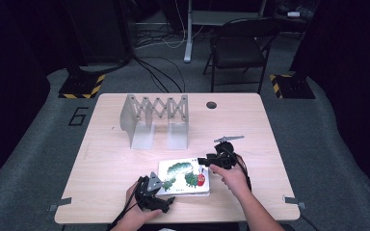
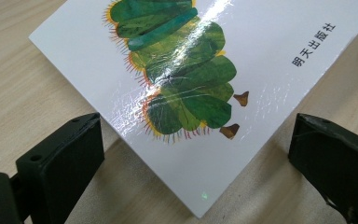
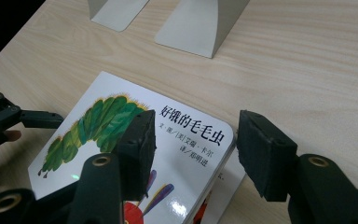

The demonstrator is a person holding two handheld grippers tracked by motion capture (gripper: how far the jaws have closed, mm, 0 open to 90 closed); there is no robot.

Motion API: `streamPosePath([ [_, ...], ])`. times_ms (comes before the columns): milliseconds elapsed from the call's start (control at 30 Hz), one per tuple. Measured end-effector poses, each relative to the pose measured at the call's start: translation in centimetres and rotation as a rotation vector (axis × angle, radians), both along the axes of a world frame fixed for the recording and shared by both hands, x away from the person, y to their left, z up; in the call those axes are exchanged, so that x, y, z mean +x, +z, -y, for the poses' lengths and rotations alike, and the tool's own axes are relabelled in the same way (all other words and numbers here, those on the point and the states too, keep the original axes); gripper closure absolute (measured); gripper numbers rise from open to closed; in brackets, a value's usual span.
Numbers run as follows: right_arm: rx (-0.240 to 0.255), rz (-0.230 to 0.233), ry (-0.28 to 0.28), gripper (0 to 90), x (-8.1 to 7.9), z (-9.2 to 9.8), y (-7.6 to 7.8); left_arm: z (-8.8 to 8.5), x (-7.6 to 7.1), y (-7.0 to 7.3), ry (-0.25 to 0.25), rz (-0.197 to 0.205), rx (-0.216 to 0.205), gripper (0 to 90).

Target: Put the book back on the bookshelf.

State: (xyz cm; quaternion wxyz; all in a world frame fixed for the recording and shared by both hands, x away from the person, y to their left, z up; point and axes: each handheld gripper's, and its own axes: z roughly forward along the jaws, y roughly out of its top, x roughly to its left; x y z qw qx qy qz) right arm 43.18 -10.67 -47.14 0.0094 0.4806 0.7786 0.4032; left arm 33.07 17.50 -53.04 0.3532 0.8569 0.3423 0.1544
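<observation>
1. On my left, the left gripper [image 1: 166, 201] sits at the near left corner of the picture book [image 1: 184, 177], jaws spread wide. In the left gripper view that corner pokes between them, but neither pad touches it, so this gripper holds nothing.
2. The book lies flat on the table [image 1: 111, 159], near the front edge, cover up, caterpillar showing.
3. On my right, the right gripper [image 3: 193, 154] straddles the book's far right corner. In the right gripper view one pad [image 3: 137, 149] is over the cover, the other off the edge; whether they pinch I cannot tell.
4. I judge this the pick-up step; next I must grip an edge, stand the book upright and carry it to the bookend rack [image 1: 154, 120] behind.
</observation>
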Motion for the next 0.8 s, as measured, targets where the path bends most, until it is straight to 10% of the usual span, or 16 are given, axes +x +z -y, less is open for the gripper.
streamPosePath([
  [800, 0.019, 0.013, 0.016, 47.0, -0.3, -0.3, 0.3, 1.0, -0.4, 0.1, 0.104, 0.040, 0.012, 2.7],
])
